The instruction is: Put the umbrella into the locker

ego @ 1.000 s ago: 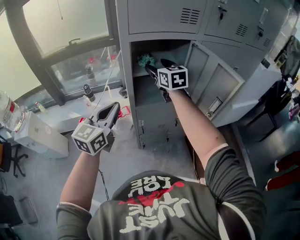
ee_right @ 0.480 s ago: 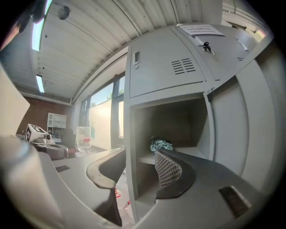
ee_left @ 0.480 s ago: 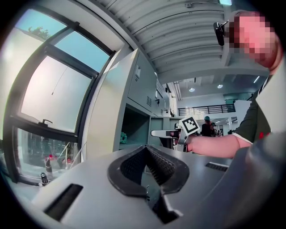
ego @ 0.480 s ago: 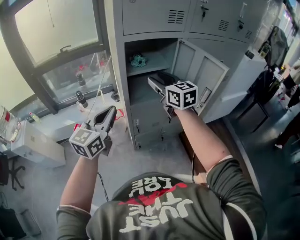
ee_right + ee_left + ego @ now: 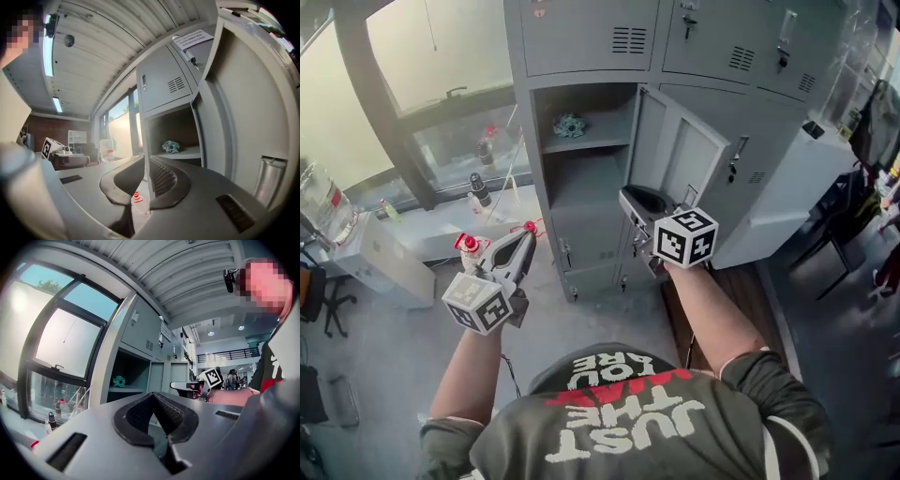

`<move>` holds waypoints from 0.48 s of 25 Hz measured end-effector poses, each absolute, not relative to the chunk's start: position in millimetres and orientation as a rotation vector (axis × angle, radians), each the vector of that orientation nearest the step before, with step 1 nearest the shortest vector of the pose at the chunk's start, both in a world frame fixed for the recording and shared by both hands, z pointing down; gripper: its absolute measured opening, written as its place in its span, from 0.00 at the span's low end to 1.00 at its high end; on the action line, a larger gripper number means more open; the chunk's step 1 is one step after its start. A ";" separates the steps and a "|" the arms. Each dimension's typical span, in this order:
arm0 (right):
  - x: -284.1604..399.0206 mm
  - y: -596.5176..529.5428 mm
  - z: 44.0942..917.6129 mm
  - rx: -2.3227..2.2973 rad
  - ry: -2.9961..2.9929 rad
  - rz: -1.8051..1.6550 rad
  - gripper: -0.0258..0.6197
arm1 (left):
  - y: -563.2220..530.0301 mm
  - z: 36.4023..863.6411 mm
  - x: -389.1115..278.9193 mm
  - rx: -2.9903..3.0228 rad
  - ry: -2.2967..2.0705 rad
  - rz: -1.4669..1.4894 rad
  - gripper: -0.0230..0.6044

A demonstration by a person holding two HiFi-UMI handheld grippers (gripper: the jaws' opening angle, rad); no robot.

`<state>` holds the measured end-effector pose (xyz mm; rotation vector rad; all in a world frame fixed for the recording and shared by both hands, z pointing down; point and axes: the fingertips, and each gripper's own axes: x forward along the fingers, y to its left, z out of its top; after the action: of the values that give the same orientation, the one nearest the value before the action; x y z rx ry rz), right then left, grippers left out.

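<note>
The umbrella (image 5: pixel 570 125), a small teal folded bundle, lies on the upper shelf of the open grey locker (image 5: pixel 546 169); it also shows in the left gripper view as the umbrella (image 5: pixel 118 380) and in the right gripper view as the umbrella (image 5: pixel 171 146). My right gripper (image 5: pixel 630 197) hangs in front of the locker, beside its open door (image 5: pixel 680 150), well clear of the umbrella. Its jaws have just been closing and now stand together with nothing between them (image 5: pixel 145 157). My left gripper (image 5: pixel 528 231) is shut and empty, lower left of the locker (image 5: pixel 153 393).
More lockers (image 5: pixel 722 47), all closed, stand above and to the right. Left of the locker is a window sill (image 5: pixel 431 220) with bottles (image 5: pixel 478 187), and a red-capped bottle (image 5: pixel 468 244) by my left gripper. A white box (image 5: pixel 380 267) sits far left, dark chairs (image 5: pixel 872 131) far right.
The right gripper has pulled back out of the locker toward me and its jaws have closed. The umbrella stays on the shelf. The left gripper has shifted a little.
</note>
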<state>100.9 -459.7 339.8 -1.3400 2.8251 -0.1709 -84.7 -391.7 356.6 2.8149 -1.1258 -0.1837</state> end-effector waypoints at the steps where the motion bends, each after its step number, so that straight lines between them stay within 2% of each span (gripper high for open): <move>1: 108.4 -451.4 342.6 -1.313 2.843 -0.168 0.12 | -382.8 358.5 -77.0 2.801 -1.146 -0.196 0.05; 12: 147.2 -390.8 367.8 -1.045 2.935 -0.189 0.09 | -320.5 376.3 -26.9 2.692 -1.325 -0.177 0.05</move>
<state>147.2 -390.8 367.8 -1.0446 2.9347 -0.1890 -26.9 -320.5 376.3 2.6922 -1.3248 -0.1773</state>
